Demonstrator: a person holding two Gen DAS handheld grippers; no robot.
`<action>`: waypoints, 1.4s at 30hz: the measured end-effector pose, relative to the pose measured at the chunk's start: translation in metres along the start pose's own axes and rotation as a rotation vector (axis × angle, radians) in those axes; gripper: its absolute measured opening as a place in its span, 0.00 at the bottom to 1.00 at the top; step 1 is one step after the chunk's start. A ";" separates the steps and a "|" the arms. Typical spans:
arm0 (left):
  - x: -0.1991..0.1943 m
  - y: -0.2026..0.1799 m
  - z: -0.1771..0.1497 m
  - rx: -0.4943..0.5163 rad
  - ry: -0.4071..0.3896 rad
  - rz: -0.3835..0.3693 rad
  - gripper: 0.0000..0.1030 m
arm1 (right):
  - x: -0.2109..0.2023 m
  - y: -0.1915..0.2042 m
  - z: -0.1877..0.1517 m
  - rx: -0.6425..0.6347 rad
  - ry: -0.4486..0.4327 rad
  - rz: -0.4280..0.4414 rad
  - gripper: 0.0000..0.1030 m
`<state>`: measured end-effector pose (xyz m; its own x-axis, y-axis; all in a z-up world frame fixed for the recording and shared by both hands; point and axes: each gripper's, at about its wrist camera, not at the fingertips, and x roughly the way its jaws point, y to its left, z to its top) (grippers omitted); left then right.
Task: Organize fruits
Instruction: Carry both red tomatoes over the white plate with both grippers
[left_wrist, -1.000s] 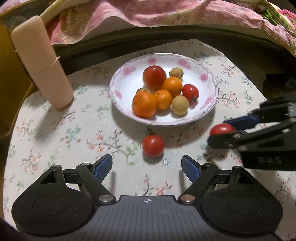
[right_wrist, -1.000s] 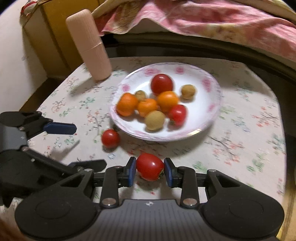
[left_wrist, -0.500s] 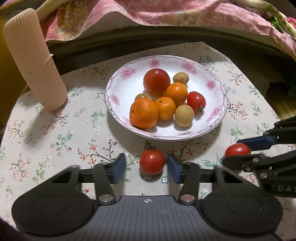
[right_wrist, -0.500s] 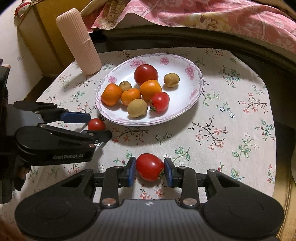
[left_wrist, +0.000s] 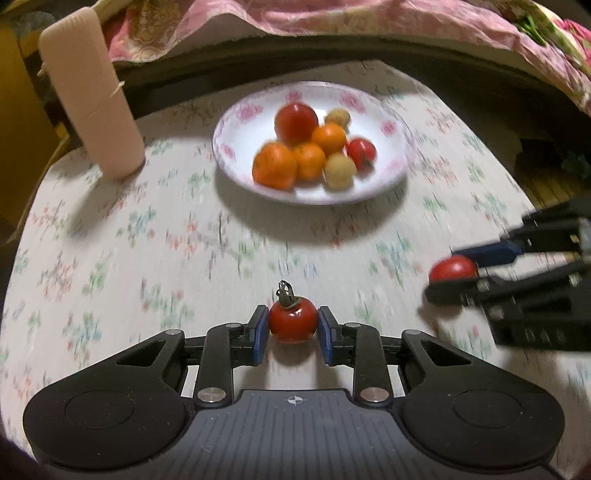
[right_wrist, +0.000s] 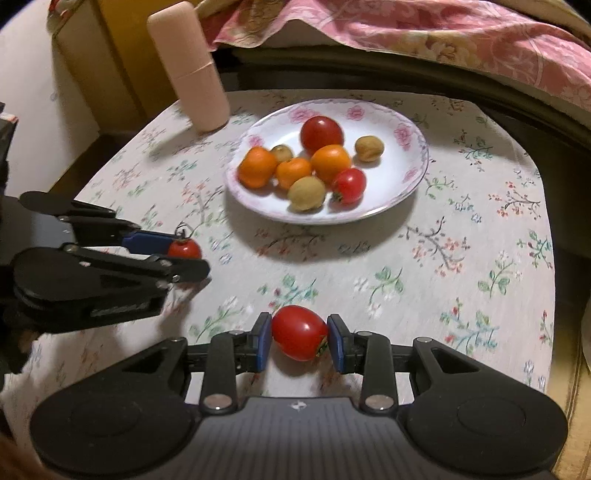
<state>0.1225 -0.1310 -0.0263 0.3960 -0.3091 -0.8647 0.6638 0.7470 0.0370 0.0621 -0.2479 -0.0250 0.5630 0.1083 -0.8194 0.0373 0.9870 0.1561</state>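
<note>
Tomato with the stem (left_wrist: 291, 320) is the news: a second ago it lay loose on the cloth below the plate with your left gripper (left_wrist: 291, 330) spread wide around it, and now the blue pads sit against both its sides, jaws closing on it at the bottom centre of the left view. The left view is smeared with motion, so whether the tomato has left the cloth I cannot tell; judging by the pads, you have it.

Moving right across that view, the plate (left_wrist: 391, 184) sits in the upper middle, holding two more tomatoes, three oranges and some small brownish fruits. At the far right edge your right gripper (right_wrist: 300, 334) shows side-on. In its own view it is clamped on the stemless tomato (right_wrist: 299, 332) at bottom centre, the same grip as a second ago, with the hand hardly shifted.

In the right view, reading from the left edge: your left gripper enters at mid-left with its tomato at the tips, the pink ribbed cylinder (right_wrist: 192, 70) stands at the upper left, and the plate lies upper centre.

So both stray tomatoes are now in hand, and no loose fruit shows on the flowered tablecloth (right_wrist: 461, 280). I judge what remains is carrying both to the plate. Set them down gently against the pile, since round fruit rolls.
</note>
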 end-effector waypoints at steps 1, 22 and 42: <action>-0.003 -0.001 -0.005 0.002 0.009 0.001 0.35 | -0.001 0.002 -0.004 -0.005 0.005 -0.002 0.33; -0.019 -0.009 -0.053 -0.007 0.022 0.032 0.60 | -0.007 0.028 -0.035 -0.054 0.002 -0.027 0.43; -0.018 -0.011 -0.047 -0.048 0.021 0.017 0.35 | -0.007 0.036 -0.037 -0.077 -0.001 -0.077 0.33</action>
<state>0.0777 -0.1057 -0.0347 0.3932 -0.2845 -0.8743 0.6257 0.7796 0.0278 0.0292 -0.2087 -0.0338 0.5617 0.0314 -0.8267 0.0171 0.9986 0.0496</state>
